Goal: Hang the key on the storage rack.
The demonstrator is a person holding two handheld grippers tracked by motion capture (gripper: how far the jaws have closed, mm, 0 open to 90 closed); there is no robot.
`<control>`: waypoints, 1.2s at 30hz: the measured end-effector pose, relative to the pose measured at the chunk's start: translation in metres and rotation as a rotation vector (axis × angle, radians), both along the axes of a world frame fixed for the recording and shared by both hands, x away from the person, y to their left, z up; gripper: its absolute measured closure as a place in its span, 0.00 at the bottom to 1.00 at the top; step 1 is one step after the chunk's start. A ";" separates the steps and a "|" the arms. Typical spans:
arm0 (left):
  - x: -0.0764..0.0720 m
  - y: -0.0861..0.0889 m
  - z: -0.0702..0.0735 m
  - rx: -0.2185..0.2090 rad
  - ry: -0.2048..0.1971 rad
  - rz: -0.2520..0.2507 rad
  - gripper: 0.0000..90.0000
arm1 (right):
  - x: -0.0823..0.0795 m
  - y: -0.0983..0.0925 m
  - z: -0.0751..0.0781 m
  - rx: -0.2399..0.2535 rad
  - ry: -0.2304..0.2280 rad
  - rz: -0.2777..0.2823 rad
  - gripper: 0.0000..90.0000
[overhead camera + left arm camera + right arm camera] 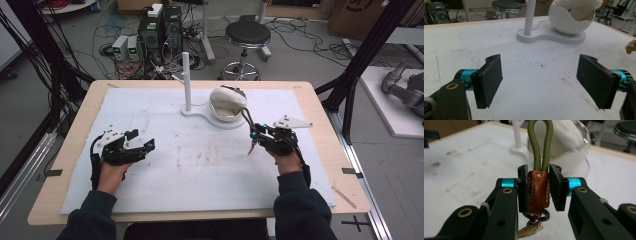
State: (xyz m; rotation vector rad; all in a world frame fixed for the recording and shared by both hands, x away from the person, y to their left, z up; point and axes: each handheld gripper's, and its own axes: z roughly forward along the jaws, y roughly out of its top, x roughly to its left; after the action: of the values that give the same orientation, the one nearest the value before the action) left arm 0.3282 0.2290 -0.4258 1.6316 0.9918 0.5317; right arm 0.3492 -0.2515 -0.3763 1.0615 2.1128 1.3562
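My right gripper (539,192) is clamped on a keychain (537,192). My two black pads press on its brown leather tab from both sides. The tab is smooth, with a white cross stitch at its top. Small letters run down one side of it, but I cannot read them. A green woven cord loop (540,142) stands up out of the tab, above my gripper. Under the tab hangs a dark metal ring (544,216), and a small copper-coloured clip (530,230) dangles below that. In the high view the keychain (251,134) hangs off the front of my right gripper (261,135), up off the tabletop (75,130).

Just past the cord is a round white bowl (227,102). It looks like a cracked eggshell, smooth and shiny, with something white and fluffy inside. It sits on a flat white base (200,114), and a thin white pole (186,80) stands on that base beside it.

My left gripper (544,80) is wide apart with nothing between its pads. They are flat, black and a bit rough. In the high view my left gripper (142,142) sits well away from my right one.

A soft white mat (200,165) covers most of the tabletop. It has little brown marks on it. There is lots of open room on the mat between my grippers and in front of my left one. The wooden edge of the tabletop shows all around the mat. It is near on the outer side of my right gripper.
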 end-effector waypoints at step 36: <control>0.001 0.007 -0.002 -0.014 0.001 0.004 0.23 | 0.095 0.170 0.064 -0.137 -0.144 0.125 0.80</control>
State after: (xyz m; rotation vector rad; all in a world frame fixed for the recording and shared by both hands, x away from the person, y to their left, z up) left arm 0.3296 0.2362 -0.4275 1.6181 0.9975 0.5260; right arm 0.4445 -0.0814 -0.3121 0.7655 2.1597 1.2809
